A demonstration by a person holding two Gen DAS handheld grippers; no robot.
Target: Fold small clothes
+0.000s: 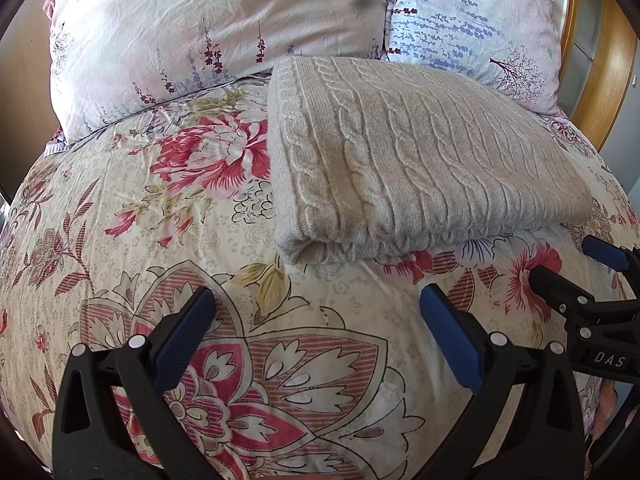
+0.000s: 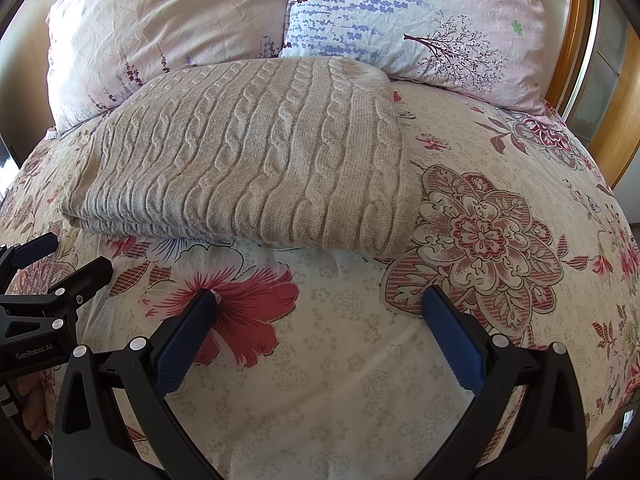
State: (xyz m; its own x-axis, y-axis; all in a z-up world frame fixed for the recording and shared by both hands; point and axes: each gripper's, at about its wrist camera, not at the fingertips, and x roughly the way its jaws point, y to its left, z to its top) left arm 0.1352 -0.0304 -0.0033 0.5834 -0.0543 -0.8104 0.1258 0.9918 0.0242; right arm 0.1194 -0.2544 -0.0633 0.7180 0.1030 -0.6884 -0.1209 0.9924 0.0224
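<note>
A beige cable-knit sweater (image 1: 412, 160) lies folded into a thick rectangle on the floral bed cover; it also shows in the right wrist view (image 2: 248, 164). My left gripper (image 1: 316, 300) is open and empty, hovering over the cover just short of the sweater's near folded edge. My right gripper (image 2: 320, 300) is open and empty, also a little short of the near edge. In the left wrist view the right gripper (image 1: 568, 264) shows at the right edge. In the right wrist view the left gripper (image 2: 68, 256) shows at the left edge.
Two pillows lean behind the sweater, a pale pink one (image 1: 200, 28) at the left and a lavender-printed one (image 1: 480, 20) at the right. A wooden headboard frame (image 1: 600, 80) curves along the right side. The floral cover (image 2: 500, 240) spreads all round the sweater.
</note>
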